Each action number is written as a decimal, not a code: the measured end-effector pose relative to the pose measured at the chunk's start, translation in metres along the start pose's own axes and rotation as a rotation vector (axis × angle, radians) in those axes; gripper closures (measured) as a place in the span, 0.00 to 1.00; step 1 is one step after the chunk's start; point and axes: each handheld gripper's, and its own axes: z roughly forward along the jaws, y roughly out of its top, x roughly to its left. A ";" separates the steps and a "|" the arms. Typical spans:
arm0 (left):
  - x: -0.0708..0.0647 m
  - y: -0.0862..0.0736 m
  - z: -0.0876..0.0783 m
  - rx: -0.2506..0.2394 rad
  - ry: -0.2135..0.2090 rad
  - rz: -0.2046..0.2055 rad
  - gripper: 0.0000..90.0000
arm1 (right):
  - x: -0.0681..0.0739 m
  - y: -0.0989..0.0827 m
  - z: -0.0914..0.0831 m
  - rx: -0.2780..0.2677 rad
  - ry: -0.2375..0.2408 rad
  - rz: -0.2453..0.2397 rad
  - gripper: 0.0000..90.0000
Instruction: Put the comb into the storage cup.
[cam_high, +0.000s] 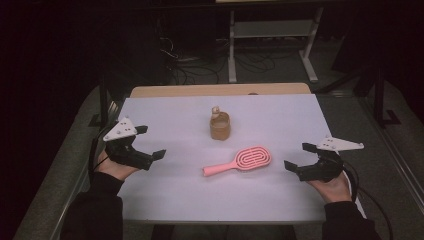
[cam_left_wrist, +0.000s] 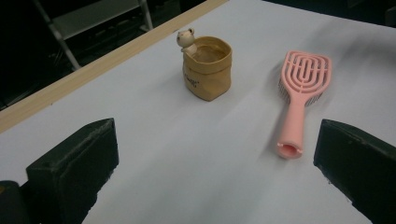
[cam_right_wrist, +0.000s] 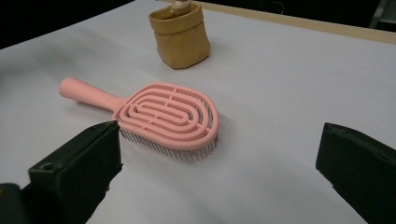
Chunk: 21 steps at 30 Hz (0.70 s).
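A pink hairbrush (cam_high: 240, 161) lies bristles down near the middle of the white table (cam_high: 280, 200), its handle toward the left. Behind it stands a tan bag-shaped pot (cam_high: 219, 126) with a small bear figure (cam_left_wrist: 187, 38) on its rim. My left gripper (cam_high: 150, 142) hovers open at the table's left side, with the pot (cam_left_wrist: 208, 67) and brush (cam_left_wrist: 301, 93) ahead of it. At the right side my right gripper (cam_high: 298, 156) is open, close to the brush head (cam_right_wrist: 170, 119), with the pot (cam_right_wrist: 181, 39) beyond. Nothing sits between either pair of jaws.
A wooden strip (cam_high: 220, 90) runs along the table's far edge. Beyond it, on the dark floor, stand a white metal frame (cam_high: 272, 45) and tangled cables (cam_high: 200, 65). Dark posts (cam_high: 102, 100) rise beside the table.
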 end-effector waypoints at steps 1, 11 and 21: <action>0.000 0.001 0.001 0.001 -0.002 0.001 0.00 | 0.000 0.000 0.000 0.000 0.000 0.000 0.00; -0.005 0.015 0.013 0.021 -0.035 0.035 0.00 | 0.000 0.000 0.000 0.001 0.004 -0.004 0.00; -0.010 0.025 0.024 0.040 -0.066 0.058 0.00 | 0.000 0.000 0.000 0.003 0.006 -0.007 0.00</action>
